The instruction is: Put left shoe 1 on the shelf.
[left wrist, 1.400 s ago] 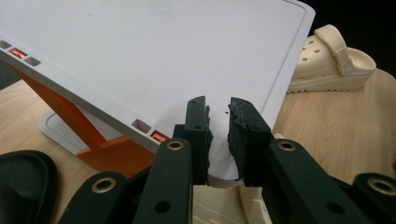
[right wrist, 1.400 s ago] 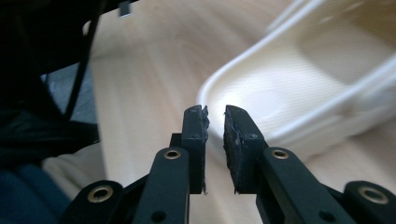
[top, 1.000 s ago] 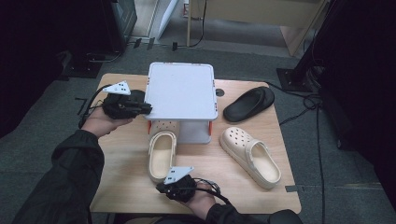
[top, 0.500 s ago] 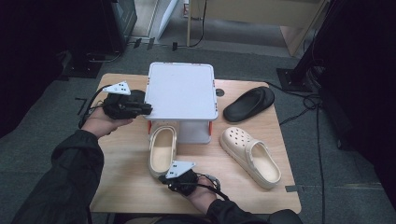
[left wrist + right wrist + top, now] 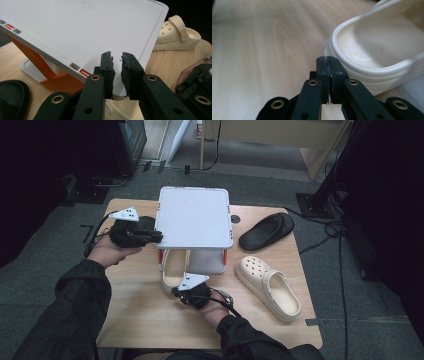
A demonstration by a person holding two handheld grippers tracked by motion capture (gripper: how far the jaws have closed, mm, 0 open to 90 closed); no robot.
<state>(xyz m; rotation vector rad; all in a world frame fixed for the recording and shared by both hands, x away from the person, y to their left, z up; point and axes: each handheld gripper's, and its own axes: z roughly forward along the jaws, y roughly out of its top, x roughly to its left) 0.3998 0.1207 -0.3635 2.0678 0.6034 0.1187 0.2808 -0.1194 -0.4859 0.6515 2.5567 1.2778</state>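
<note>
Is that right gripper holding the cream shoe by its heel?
No. The right gripper is shut on nothing, its jaws pressed together beside the cream shoe, whose heel rim lies outside them.

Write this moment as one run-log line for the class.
left gripper: shut on white rack top | right gripper: shut, empty, at heel of cream clog under rack | second cream clog: table right

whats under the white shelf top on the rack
Under the white shelf top, the cream slide sandal lies with its toe end tucked beneath and its heel sticking out toward the person. Orange legs and a white base show; the sandal's front is covered.
</note>
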